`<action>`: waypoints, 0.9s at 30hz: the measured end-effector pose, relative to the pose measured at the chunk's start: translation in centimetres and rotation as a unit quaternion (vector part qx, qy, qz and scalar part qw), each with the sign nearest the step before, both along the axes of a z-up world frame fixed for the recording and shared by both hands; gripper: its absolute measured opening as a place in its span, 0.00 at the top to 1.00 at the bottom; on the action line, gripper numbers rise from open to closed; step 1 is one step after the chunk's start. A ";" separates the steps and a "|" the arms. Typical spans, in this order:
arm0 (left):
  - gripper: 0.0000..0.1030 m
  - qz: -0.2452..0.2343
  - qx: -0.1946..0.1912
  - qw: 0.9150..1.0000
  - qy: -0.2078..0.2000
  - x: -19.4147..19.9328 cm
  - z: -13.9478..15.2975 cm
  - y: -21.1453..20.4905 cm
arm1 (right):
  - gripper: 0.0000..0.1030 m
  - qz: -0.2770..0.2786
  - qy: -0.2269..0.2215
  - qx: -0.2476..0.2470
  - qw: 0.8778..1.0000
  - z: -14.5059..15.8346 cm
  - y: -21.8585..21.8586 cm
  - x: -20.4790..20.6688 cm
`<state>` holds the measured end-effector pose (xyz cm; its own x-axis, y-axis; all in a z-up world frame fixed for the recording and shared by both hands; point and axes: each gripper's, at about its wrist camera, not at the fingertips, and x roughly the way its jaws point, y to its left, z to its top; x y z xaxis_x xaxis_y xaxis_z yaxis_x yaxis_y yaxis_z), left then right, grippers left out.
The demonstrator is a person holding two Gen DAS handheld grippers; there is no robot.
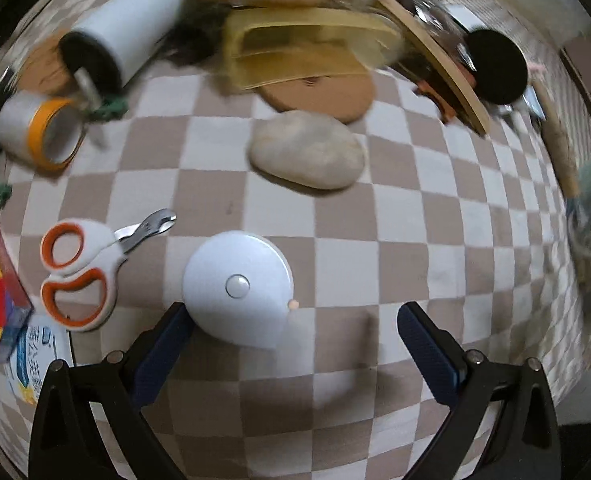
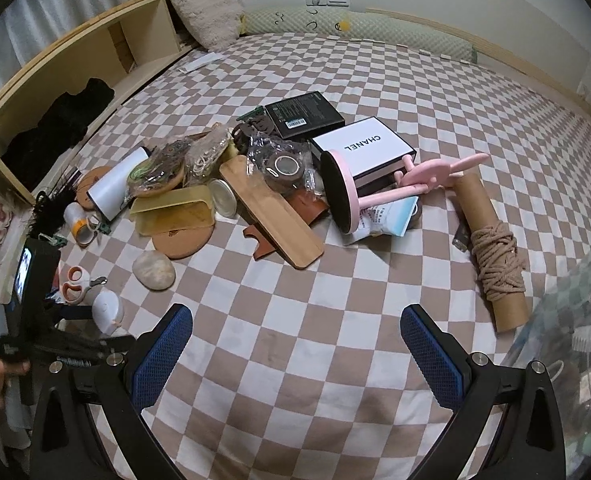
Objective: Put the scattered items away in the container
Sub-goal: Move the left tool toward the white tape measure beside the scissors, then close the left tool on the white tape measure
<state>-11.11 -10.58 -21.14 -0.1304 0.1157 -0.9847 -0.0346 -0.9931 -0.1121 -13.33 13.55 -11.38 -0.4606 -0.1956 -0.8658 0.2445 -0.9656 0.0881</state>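
Observation:
My left gripper is open just above the checkered bedspread. A round white tape measure lies by its left finger, not held. Orange-handled scissors lie to its left and a smooth grey stone lies beyond. My right gripper is open and empty over bare bedspread. In the right wrist view the left gripper sits at the far left by the tape measure, scissors and stone. A clear plastic container is at the right edge.
A pile lies mid-bed: white tube, yellow box, cork disc, wooden board, pink stand, Chanel box, black box. A rope-wrapped cardboard tube lies right. A tape roll lies left.

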 end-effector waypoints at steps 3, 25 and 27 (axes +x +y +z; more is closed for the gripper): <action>0.00 -0.002 -0.021 1.000 0.017 -0.3 0.1 0.3 | 0.00 0.002 -0.001 0.006 1.000 -0.4 -0.3 0.0; 0.20 -0.030 -0.026 0.985 0.167 1.2 0.2 -3.7 | 0.14 0.120 0.021 0.034 0.992 -3.6 -6.7 0.2; 0.25 -0.039 -0.029 0.982 0.182 1.7 -0.4 -3.7 | 0.14 0.131 0.027 0.042 0.990 -3.8 -7.2 -0.2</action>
<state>-9.37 -14.28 -21.51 -0.4681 0.0848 -0.8796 -0.1383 -0.9901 -0.0218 -13.52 6.34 -15.19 -0.4503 -0.2439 -0.8589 0.4901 -0.8716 -0.0095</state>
